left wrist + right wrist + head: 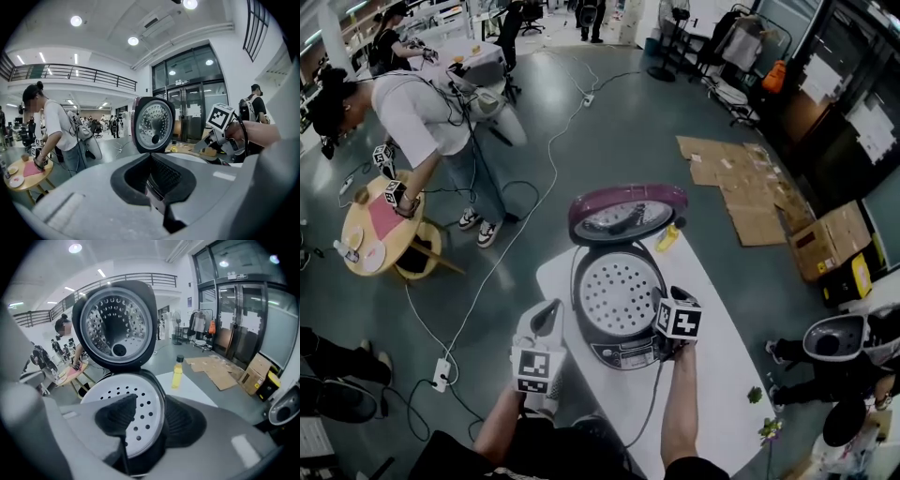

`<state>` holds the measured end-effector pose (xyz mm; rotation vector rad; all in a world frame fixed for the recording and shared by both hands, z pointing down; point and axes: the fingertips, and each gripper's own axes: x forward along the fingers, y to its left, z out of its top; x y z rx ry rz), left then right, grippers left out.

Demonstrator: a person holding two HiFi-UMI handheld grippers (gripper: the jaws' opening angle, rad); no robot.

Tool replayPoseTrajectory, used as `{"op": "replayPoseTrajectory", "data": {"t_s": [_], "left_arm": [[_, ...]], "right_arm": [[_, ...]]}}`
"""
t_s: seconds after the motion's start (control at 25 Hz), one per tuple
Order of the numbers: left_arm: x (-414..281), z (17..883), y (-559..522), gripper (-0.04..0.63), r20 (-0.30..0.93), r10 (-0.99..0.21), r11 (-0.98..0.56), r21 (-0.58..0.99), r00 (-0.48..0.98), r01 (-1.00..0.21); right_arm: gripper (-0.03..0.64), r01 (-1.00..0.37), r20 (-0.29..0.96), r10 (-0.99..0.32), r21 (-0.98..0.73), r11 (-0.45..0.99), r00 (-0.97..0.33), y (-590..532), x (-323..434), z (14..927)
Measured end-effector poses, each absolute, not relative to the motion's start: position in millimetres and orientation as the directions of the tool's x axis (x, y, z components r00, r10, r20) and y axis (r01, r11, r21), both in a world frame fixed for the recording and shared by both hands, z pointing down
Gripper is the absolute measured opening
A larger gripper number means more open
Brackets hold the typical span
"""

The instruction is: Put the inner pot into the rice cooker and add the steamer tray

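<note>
The steamer tray (140, 404) is seated in the rice cooker (623, 349), just below the right gripper (154, 420), whose released jaws straddle the tray's rim without pressing it. The left gripper (546, 319) is held released and empty beside the cooker, over the surface (712, 366). Placement is judged finished; next, the right gripper should be lifted clear without the tray being nudged.

A yellow bottle (667, 237) is standing on the white table (722, 375), near its far edge. Flattened cardboard (741, 178) is lying on the floor to the right, with boxes (830, 242) beside it. At left a person (422, 112) is bending over a round table (366, 234). A white cable (551, 159) is running across the floor toward a power strip (442, 373).
</note>
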<state>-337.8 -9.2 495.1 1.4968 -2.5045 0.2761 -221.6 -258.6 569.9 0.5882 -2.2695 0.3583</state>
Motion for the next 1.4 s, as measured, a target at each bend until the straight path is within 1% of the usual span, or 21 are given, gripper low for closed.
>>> {"op": "replayPoseTrajectory", "data": {"t_s": [0.16, 0.4, 0.76, 0.92, 1.08, 1.2, 1.32, 1.4], "left_arm": [[-335.0, 482.0, -9.5, 0.011, 0.249, -0.862, 0.441, -0.060, -0.441, -0.895], [-332.0, 458.9, -9.9, 0.011, 0.200, -0.898, 0.384, -0.076, -0.392, -0.920], [-313.2, 436.2, -14.8, 0.011, 0.150, -0.948, 0.270, -0.101, -0.283, -0.958], [-297.5, 430.9, -18.8, 0.011, 0.137, -0.967, 0.203, -0.102, -0.216, -0.974], [-276.4, 427.3, -25.4, 0.011, 0.131, -0.981, 0.132, -0.103, -0.145, -0.986], [-259.4, 426.6, -29.7, 0.011, 0.127, -0.987, 0.082, -0.098, -0.094, -0.992], [-240.4, 429.2, -34.0, 0.011, 0.128, -0.991, 0.031, -0.094, -0.043, -0.995], [-228.4, 431.8, -35.2, 0.011, 0.131, -0.991, 0.001, -0.090, -0.013, -0.996]], "right_arm": [[0.193, -0.512, 0.691, -0.328, -0.072, 0.856, -0.645, -248.2, -218.0, 544.9], [0.193, -0.534, 0.581, -0.392, -0.089, 0.841, -0.714, -222.7, -204.8, 500.3], [0.193, -0.571, 0.370, -0.508, -0.078, 0.817, -0.778, -181.0, -164.7, 446.1], [0.192, -0.612, 0.275, -0.578, -0.051, 0.789, -0.768, -158.9, -135.2, 429.3], [0.190, -0.655, 0.219, -0.632, -0.045, 0.754, -0.743, -136.1, -104.5, 424.9], [0.164, -0.683, 0.181, -0.666, -0.048, 0.729, -0.724, -115.6, -84.6, 427.7], [0.143, -0.718, 0.140, -0.711, -0.004, 0.696, -0.689, -98.2, -65.7, 430.1], [0.097, -0.742, 0.123, -0.738, 0.017, 0.670, -0.663, -87.6, -53.3, 432.6]]}}
